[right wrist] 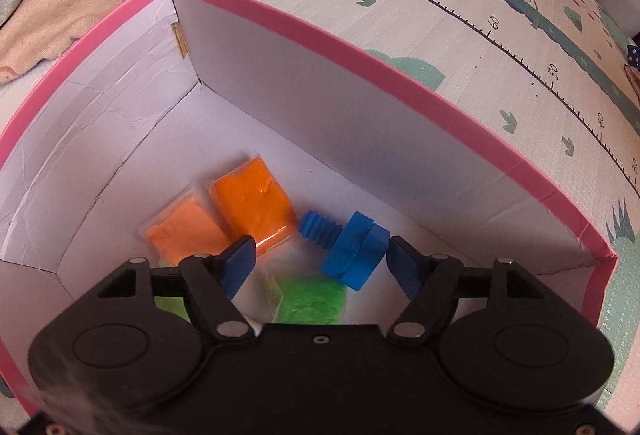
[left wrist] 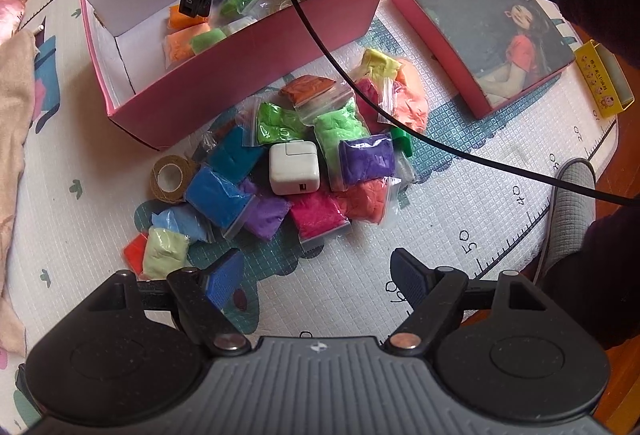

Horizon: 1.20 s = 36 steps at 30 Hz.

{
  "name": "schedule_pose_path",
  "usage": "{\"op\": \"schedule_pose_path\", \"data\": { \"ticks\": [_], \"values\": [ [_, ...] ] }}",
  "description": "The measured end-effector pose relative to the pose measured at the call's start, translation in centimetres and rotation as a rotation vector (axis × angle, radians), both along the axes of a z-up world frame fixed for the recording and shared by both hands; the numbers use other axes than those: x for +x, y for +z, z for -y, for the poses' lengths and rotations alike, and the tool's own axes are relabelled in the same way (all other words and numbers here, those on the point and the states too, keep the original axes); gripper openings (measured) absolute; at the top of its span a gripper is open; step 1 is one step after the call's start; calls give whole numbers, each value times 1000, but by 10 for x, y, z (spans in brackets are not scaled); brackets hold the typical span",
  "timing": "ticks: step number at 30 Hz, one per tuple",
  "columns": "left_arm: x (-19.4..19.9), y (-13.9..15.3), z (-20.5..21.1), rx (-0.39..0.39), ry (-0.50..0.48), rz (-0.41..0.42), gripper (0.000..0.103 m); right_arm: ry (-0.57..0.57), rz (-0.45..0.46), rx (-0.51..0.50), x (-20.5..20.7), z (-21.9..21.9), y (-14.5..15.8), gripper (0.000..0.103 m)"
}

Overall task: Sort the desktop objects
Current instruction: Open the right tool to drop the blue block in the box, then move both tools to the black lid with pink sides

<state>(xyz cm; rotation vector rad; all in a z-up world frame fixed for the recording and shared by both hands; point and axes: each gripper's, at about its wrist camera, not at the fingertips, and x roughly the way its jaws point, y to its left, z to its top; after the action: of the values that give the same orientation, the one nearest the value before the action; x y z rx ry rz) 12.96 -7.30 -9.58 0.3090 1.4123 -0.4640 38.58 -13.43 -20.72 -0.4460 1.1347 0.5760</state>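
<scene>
The right gripper (right wrist: 322, 261) has its fingers wide apart. A blue toy bolt (right wrist: 348, 245) lies between them, its head just beside the right finger; I cannot tell if it touches. The bolt sits inside the pink box (right wrist: 360, 47) with orange bags (right wrist: 252, 207) and a green bag (right wrist: 312, 301). White walls stand close all around.

The left gripper (left wrist: 318, 275) is open too, holding nothing, above the play mat (left wrist: 460, 215). Ahead lies a pile of colored clay bags (left wrist: 280, 175) with a white charger (left wrist: 294, 167) on top.
</scene>
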Motion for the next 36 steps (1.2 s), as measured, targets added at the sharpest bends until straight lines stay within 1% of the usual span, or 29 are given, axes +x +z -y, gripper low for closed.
{"op": "schedule_pose_path", "data": {
  "ticks": [1, 9, 13, 14, 15, 18, 20, 28, 36],
  "values": [
    [0, 1, 0, 1, -1, 3, 80, 1, 2, 2, 0, -1, 2, 80],
    [1, 3, 2, 12, 0, 18, 80, 4, 26, 21, -6, -3, 27, 84],
    [3, 7, 2, -2, 11, 28, 80, -14, -13, 58, -12, 2, 43, 84],
    [3, 8, 3, -3, 11, 35, 81, -11, 3, 43, -15, 3, 48, 84],
    [3, 11, 5, -5, 6, 42, 85, -8, 19, 30, -18, 3, 54, 84],
    [1, 16, 7, -14, 1, 56, 88, -8, 46, 8, -23, 8, 72, 85],
    [1, 19, 9, -18, -1, 65, 89, -8, 67, -15, -28, 11, 85, 88],
    [-1, 26, 10, -26, -3, 89, 90, 10, 143, -100, -52, 24, 138, 89],
    [3, 43, 7, -36, 20, 149, 90, 29, 210, -182, -83, 38, 189, 94]
  ]
}}
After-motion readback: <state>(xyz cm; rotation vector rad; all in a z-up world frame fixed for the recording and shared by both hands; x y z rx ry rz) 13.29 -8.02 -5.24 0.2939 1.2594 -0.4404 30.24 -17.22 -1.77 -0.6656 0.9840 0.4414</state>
